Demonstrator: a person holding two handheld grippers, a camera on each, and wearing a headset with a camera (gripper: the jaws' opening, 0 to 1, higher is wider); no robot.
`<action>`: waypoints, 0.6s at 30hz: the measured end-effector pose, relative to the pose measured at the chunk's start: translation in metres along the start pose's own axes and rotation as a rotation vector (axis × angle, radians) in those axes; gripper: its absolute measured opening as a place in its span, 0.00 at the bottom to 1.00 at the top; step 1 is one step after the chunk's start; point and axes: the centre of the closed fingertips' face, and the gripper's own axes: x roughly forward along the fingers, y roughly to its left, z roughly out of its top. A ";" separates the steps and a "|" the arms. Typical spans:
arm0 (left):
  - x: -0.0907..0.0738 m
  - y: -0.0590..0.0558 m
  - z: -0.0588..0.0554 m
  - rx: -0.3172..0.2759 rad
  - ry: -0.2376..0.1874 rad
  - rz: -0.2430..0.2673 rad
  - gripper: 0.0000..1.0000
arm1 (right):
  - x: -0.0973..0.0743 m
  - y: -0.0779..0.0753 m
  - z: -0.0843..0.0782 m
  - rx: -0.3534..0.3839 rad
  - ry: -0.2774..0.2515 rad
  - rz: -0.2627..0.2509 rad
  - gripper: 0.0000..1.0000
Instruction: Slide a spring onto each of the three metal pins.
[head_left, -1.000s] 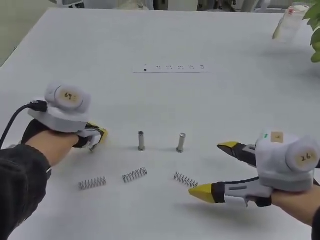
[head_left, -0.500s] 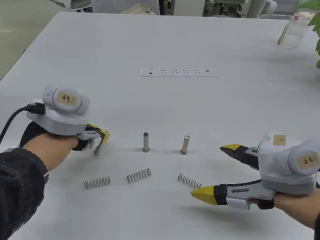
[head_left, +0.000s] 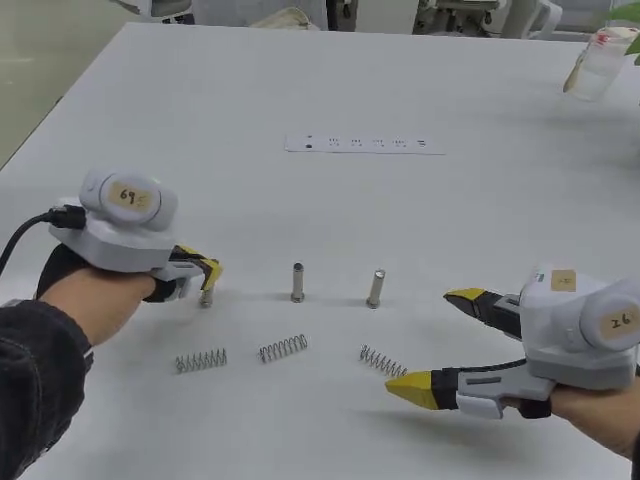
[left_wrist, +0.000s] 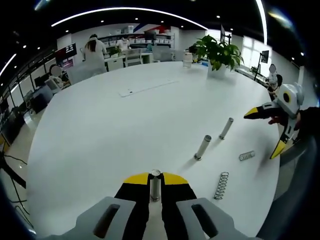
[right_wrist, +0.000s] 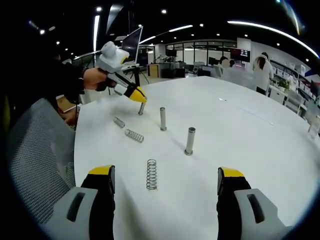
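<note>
On the white desk, seen from the head view, three metal pins stand upright in a row, and three springs lie in a looser row on their six o'clock side, none threaded on yet. At the nine o'clock end the left gripper has its fingers closed on the left pin. The left gripper view shows the shaft pinched between the two yellow tips with the cap just clear above them. That hold reads as a brace, steadying the pin and leaving its top free for a spring to drop over. The middle pin and the right pin stand free and apart. The right gripper hovers at about four o'clock from the right pin, its fingers spread wide and holding nothing. The right spring lies just beyond its nearer tip, and in the right gripper view it lies between the two fingers. The wide opening looks meant to straddle that spring for a pickup. The middle spring and the left spring each lie at roughly six o'clock from a pin, handy for later. A power strip lies well off at twelve o'clock.
</note>
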 end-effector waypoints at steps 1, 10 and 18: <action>-0.001 -0.001 0.000 -0.001 -0.001 -0.001 0.00 | 0.000 0.000 0.000 -0.001 0.000 0.000 0.83; -0.002 0.000 -0.001 -0.013 -0.010 -0.001 0.00 | 0.000 0.001 0.000 -0.003 0.002 0.000 0.83; -0.003 0.000 -0.002 -0.028 -0.016 -0.002 0.00 | 0.000 0.001 0.000 -0.005 0.003 0.002 0.83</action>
